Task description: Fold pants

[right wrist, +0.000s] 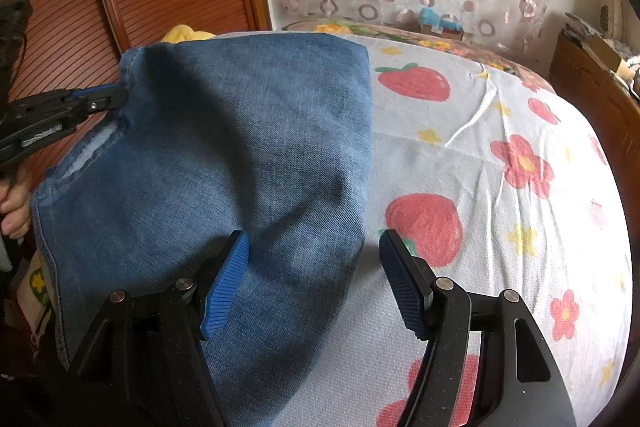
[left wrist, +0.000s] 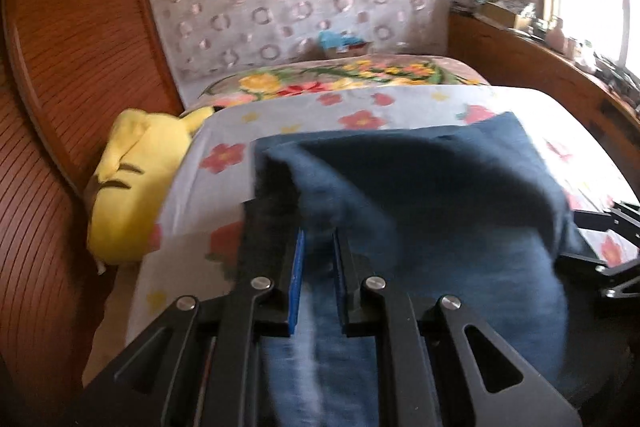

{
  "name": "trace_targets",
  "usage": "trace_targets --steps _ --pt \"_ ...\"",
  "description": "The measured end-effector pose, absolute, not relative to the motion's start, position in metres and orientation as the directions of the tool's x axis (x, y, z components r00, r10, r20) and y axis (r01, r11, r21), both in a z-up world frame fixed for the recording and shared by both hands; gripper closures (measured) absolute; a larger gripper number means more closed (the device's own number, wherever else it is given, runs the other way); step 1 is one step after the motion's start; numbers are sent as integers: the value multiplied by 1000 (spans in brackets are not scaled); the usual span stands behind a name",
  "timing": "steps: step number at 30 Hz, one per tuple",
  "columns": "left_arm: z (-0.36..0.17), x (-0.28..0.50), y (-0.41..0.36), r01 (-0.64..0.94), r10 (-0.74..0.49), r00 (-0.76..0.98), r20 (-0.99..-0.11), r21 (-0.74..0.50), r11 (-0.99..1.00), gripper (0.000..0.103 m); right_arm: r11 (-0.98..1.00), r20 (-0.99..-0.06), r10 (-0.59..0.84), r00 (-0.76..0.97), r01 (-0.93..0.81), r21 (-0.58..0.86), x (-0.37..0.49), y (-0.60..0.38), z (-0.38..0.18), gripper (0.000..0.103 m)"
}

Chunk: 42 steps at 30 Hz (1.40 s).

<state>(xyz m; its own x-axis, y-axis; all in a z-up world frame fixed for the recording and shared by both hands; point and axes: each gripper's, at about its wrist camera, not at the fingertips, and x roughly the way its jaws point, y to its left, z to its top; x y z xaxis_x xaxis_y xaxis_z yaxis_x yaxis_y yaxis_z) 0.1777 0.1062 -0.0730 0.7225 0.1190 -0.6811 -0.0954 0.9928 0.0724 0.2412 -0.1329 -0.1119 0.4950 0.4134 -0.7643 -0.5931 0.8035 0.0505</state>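
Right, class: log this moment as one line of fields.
task: fold pants | left gripper: shut on jeans, hem lifted | right gripper: open, fingers straddling jeans edge | surface: bedsheet

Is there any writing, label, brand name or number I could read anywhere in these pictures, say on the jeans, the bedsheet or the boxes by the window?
None can be read.
jeans: no label shows.
bedsheet: pictures only.
boxes: too blurred.
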Motion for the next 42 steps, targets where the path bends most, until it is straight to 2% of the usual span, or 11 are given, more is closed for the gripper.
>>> trace_targets --steps 4,13,14,16,23,26,28,42 --pt "-71 169 115 -92 90 740 -666 32 995 90 803 -764 414 495 -593 51 241 -133 -112 34" --pt "-56 141 104 15 -57 777 -627 -72 997 89 799 -767 424 482 -598 66 243 -134 -113 34" --pt "-55 138 100 42 -83 774 -627 -80 996 87 797 -768 425 480 -601 65 244 -134 -112 36" --pt "-56 134 92 80 -116 762 -637 -85 993 63 784 -766 439 469 -616 72 243 -132 -111 45" --pt "-63 125 70 133 -158 737 -657 -88 987 58 751 -762 489 425 -650 119 237 -127 -110 75" --pt "-67 121 69 122 -154 737 -658 -94 988 58 750 -751 497 435 -650 121 236 -126 -107 94" --pt "-67 120 67 123 -147 737 -659 -82 989 58 749 -730 502 463 -655 100 234 -126 -99 100" --pt "-54 110 70 112 -130 763 -634 -68 991 58 724 -566 553 611 -689 -36 210 -119 1 102"
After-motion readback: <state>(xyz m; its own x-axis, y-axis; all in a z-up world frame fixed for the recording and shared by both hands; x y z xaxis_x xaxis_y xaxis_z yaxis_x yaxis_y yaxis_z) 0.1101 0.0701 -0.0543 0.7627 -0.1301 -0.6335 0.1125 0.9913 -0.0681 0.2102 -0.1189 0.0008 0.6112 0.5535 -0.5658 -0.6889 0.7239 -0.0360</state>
